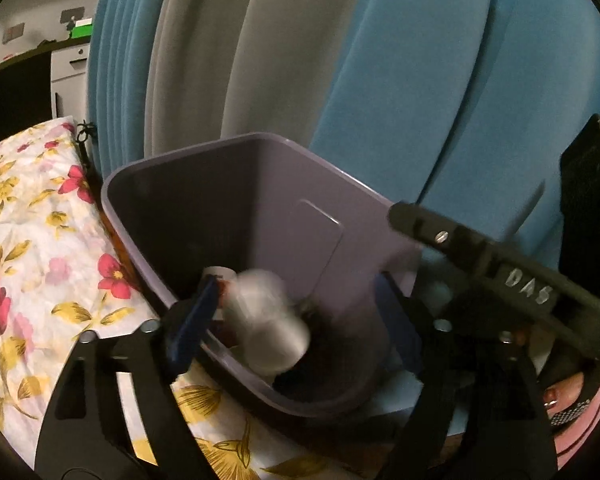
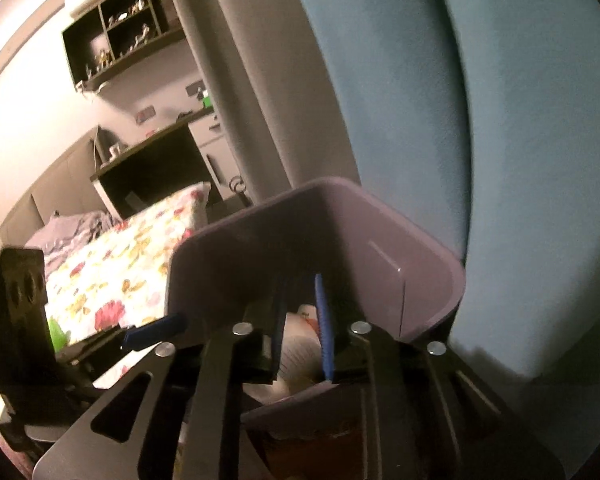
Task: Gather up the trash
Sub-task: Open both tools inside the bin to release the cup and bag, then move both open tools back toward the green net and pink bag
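A blurred white piece of trash (image 1: pixel 268 320), looking like crumpled paper or a light cup, is sitting or dropping inside the purple bin (image 1: pixel 172 184), near its bottom among other white scraps and something dark. Judging by its look, it is weighing almost nothing and crushing easily, so a soft pinch across its middle would be enough; it is probably too limp to slip but could spring out of a loose hold.

The left tool (image 1: pixel 296 320) is hanging over the near rim of the bin with its blue-padded fingers (image 1: pixel 196 320) standing wide apart, one on either side of the white piece, and gripping nothing. The right tool (image 2: pixel 302 328) is reaching into the bin from the right; its blue pads (image 2: pixel 324 320) are standing fairly close together over a pale ribbed scrap (image 2: pixel 296 352), but I cannot tell whether they are actually clamping it or only framing it.

The bin itself is looking like thin, stiff plastic, light enough to tip if a tool is pushing on its wall. It is tilting beside the bed with the flowered sheet (image 1: pixel 32 240) on the left, and blue and grey curtains (image 1: pixel 420 80) are hanging just behind, far side. The two tools are crowding the same opening, so each is standing in the other's way.
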Motion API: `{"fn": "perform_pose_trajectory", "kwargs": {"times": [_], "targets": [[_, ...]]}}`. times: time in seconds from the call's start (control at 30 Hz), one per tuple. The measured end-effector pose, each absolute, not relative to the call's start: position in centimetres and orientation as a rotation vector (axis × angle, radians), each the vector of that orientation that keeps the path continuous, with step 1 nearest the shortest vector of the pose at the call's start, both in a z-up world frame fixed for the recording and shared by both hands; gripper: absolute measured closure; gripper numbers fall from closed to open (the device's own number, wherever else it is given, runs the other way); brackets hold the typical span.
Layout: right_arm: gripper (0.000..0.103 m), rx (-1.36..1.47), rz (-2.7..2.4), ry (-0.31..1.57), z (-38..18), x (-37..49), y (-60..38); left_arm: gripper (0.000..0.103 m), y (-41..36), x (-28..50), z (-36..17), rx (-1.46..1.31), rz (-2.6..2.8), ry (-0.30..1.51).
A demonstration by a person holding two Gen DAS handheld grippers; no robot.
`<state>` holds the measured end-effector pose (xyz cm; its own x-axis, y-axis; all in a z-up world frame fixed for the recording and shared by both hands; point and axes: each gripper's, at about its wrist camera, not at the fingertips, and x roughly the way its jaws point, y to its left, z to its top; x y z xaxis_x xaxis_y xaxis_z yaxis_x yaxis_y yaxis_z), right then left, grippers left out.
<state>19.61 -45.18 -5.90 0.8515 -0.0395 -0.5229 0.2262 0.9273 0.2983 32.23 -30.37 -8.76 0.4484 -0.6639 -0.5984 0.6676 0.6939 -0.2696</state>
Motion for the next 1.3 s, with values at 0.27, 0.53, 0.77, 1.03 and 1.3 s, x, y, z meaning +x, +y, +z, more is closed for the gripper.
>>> {"fn": "perform_pose_trajectory", "kwargs": {"times": [0.27,0.53,0.77,1.03,1.3], "targets": [[0.025,0.31,-0.22,0.411,-3.2,16.0,-43.2,0.007,-26.7,30.1,-7.0,-0.003,-0.639,0.688],[0.008,0.281,-0.24,0.355,-1.6,12.6,-39.4,0.006,-18.6,25.6,-5.6,0.007,-0.397,0.636],[0.006,0.256,-0.151,0.368,-1.4,12.2,-33.9,0.006,-8.4,21.9,-4.4,-0.108,-0.224,0.616],[0.006,0.195,0.036,0.459,-3.0,13.5,-24.0,0.006,3.6,17.9,-4.6,-0.16,0.049,0.612],[0.006,0.081,0.162,0.533,-5.0,15.9,-13.9,0.006,12.3,14.3,-4.2,-0.226,0.212,0.566]]}}
